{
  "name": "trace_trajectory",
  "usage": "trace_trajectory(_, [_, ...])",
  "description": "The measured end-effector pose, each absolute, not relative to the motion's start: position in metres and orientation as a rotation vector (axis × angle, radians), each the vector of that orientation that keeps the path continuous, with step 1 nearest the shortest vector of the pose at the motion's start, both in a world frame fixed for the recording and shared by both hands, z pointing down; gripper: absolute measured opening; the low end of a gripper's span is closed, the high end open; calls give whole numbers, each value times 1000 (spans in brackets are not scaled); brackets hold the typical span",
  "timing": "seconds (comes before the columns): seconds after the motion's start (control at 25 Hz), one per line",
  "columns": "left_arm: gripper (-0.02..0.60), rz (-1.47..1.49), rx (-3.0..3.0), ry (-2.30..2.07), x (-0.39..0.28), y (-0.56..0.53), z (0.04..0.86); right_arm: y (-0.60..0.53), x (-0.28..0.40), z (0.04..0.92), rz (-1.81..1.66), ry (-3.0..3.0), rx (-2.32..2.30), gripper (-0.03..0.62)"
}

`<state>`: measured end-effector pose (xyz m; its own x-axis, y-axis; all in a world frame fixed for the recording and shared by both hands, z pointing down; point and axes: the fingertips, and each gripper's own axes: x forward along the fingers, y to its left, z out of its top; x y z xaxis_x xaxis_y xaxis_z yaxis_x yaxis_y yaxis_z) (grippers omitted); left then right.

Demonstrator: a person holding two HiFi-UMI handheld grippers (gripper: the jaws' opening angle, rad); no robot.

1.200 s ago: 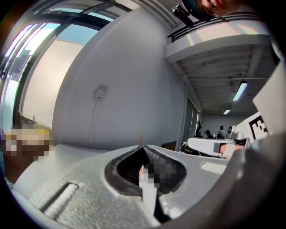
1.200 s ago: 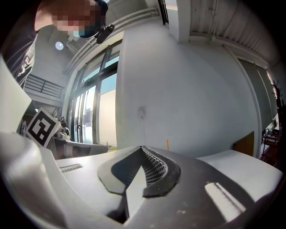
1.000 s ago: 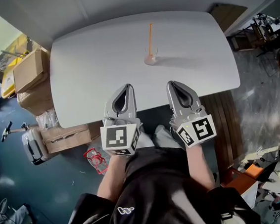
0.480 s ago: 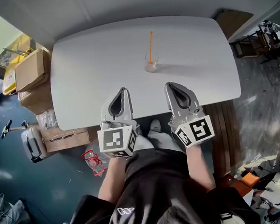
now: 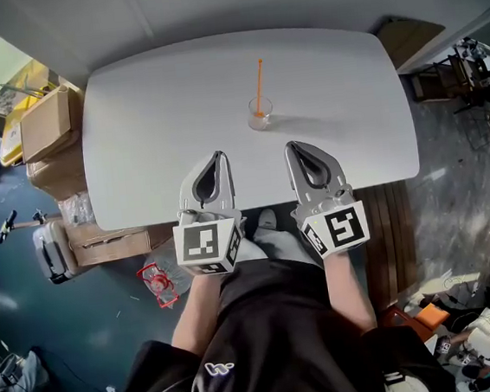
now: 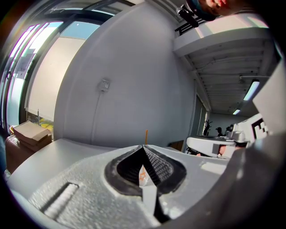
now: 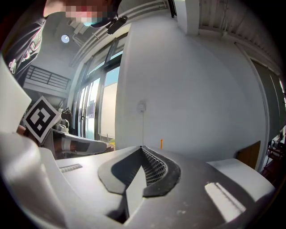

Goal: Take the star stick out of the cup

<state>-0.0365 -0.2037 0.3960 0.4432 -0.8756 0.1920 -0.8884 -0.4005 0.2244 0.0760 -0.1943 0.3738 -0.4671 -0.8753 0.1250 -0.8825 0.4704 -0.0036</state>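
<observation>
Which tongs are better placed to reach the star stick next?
Right, probably: the right tongs lie slightly nearer the cup holding the star stick than the left tongs. Both are shut, empty.

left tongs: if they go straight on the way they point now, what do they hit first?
Likely the cup holding the star stick: the left gripper view shows it almost dead ahead of the shut left tongs. In the head view it sits slightly right of that line, so a near miss is possible.
</observation>
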Motion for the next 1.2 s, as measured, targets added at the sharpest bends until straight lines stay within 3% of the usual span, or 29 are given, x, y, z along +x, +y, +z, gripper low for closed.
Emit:
trace_trajectory(0.44, [5, 96, 2355, -1547, -47, -205, 410, -221, 68, 381, 74, -2601, 1505, 21])
trace_trajectory(0.84, [5, 94, 2342, -1556, -51, -206, 413, -244, 63, 389, 76, -2605, 1436, 83])
trace_trajectory(1.2, [5, 56, 2339, -1598, -57, -214, 406, -270, 63, 410, 121, -2589, 1383, 84])
